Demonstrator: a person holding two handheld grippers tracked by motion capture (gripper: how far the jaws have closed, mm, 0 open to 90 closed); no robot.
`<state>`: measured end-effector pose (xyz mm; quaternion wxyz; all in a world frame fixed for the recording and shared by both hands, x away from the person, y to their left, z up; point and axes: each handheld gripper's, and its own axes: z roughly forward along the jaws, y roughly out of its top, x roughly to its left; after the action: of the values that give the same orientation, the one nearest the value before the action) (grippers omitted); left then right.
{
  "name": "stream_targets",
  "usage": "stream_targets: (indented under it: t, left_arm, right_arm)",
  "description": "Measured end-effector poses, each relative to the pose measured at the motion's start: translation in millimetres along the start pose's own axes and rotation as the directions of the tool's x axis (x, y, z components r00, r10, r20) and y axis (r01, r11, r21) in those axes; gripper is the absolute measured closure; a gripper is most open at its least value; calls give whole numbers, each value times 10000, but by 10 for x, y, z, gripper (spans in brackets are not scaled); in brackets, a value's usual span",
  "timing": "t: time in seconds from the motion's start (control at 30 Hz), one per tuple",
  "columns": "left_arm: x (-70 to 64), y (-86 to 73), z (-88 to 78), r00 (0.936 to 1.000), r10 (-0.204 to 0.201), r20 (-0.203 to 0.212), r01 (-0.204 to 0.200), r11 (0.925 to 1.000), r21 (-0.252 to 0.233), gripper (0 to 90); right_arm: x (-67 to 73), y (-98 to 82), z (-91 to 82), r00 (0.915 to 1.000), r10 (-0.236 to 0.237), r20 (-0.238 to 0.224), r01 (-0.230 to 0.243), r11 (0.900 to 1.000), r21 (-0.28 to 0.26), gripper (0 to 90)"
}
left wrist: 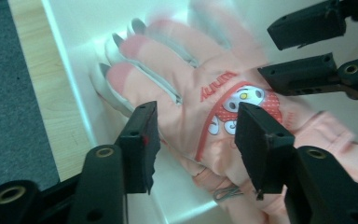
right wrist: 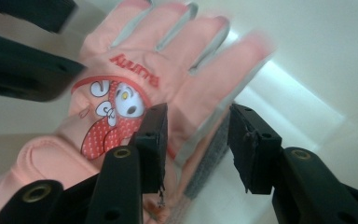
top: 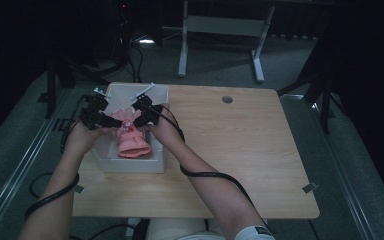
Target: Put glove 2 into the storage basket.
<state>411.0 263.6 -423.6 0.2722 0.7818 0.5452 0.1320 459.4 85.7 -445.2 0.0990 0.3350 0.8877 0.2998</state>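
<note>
Dim room; wooden bench (top: pixel 240 150). White tray (top: pixel 130 165) at its left edge. In the tray: pink padded glove (top: pixel 130 137), soft, light, floppy; cuff judged the firmest hold. Grey finger trim, cartoon rabbit patch. Left gripper (left wrist: pixel 196 140) and right gripper (right wrist: pixel 198 144): jaws spread, straddling the glove's edges.

**What you couldn't make out in this one**

The pink glove (left wrist: pixel 186 107) was smeared at its fingertips in both gripper views, and its cuff ran off the bottom edge in each. In the high view the cartoon print on it was too small to read. The left gripper (left wrist: pixel 196 140) covered part of the glove's wrist, and the right gripper (right wrist: pixel 196 140) hid part of its edge. The white tray (top: pixel 130 165) had its far wall partly behind both grippers.
</note>
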Motion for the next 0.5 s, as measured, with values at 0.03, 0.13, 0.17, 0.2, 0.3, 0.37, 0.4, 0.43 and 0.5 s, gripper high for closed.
stream_targets:
  t: [0.03,0.13,0.17,0.2,0.3,0.37,0.4,0.43,0.5]
  left_arm:
    - [5,-5,-50,10000,-42,72,44,9996,-269,479]
    - [-18,-10,-93,9998,-7,212,19,9986,-534,477]
    - [-40,-11,-109,9998,56,206,-43,9982,-598,475]
    - [-67,-12,-125,9998,98,201,-84,9977,-670,469]
    - [-169,-11,-176,9991,310,285,-282,9952,-937,463]
    - [-215,-8,-205,9983,417,418,-367,9927,-1150,456]
    - [-251,-6,-226,9972,494,557,-420,9911,-1264,442]
    - [-291,-7,-251,9964,552,645,-455,9886,-1436,432]
    - [-383,-21,-297,9937,768,820,-604,9807,-1861,385]
  right_arm:
    - [-1,-1,-11,10000,-7,89,8,10000,-57,560]
    - [-20,-3,-74,10000,46,-10,-46,9995,-321,534]
    - [-25,-4,-104,10000,64,-2,-64,9992,-407,531]
    - [-36,-5,-133,9999,72,-95,-76,9988,-484,521]
    - [-69,-14,-247,9994,158,-306,-183,9966,-809,511]
    - [-81,-23,-320,9993,89,-369,-126,9948,-1007,492]
    - [-99,-34,-406,9991,63,-428,-114,9927,-1200,462]
    - [-117,-44,-471,9988,49,-487,-116,9905,-1373,430]
    - [-161,-73,-609,9986,38,-521,-129,9845,-1750,380]
